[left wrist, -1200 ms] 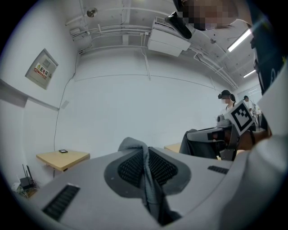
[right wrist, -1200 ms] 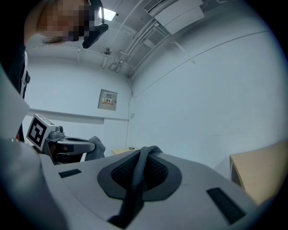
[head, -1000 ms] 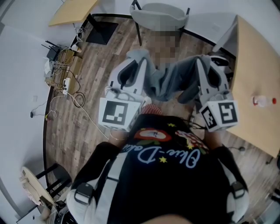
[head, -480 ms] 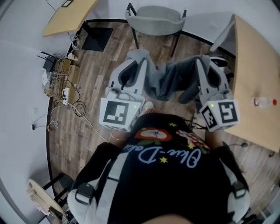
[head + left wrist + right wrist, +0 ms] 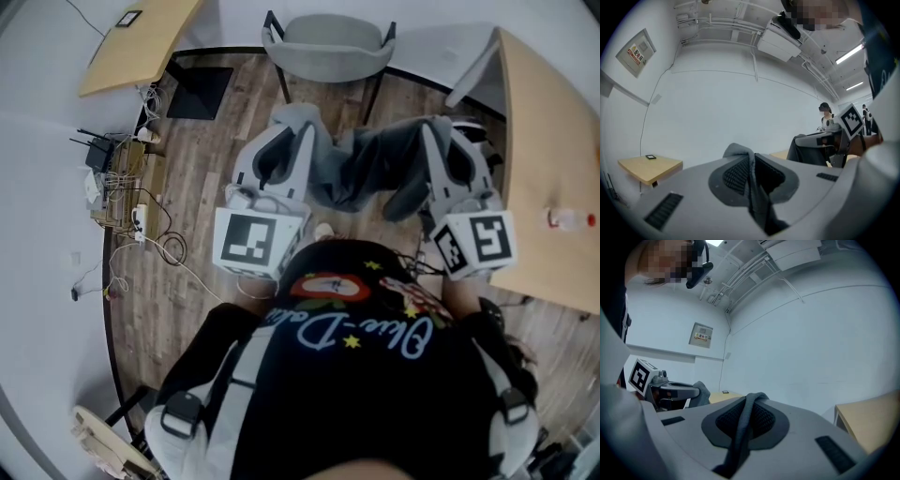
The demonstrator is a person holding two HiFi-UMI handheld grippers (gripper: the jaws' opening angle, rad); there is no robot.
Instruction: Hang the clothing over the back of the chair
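Observation:
A grey garment (image 5: 361, 169) hangs stretched between my two grippers, held up in front of the person. My left gripper (image 5: 298, 127) is shut on one edge of the cloth (image 5: 749, 185), which is pinched between its ribbed pads. My right gripper (image 5: 434, 127) is shut on the other edge, a bunched fold (image 5: 744, 427) running down between its pads. A grey shell chair (image 5: 328, 42) with dark legs stands just beyond the garment, its back towards me.
A light wood table (image 5: 553, 169) with a small bottle (image 5: 567, 218) is at the right. Another wood table (image 5: 136, 42) is at far left. Routers and a tangle of cables (image 5: 127, 178) lie on the wooden floor at left. A white wall fills both gripper views.
Both grippers have carried the garment forward across the floor; the chair now lies a little lower in the head view and nearer the cloth. Both grips are unchanged.

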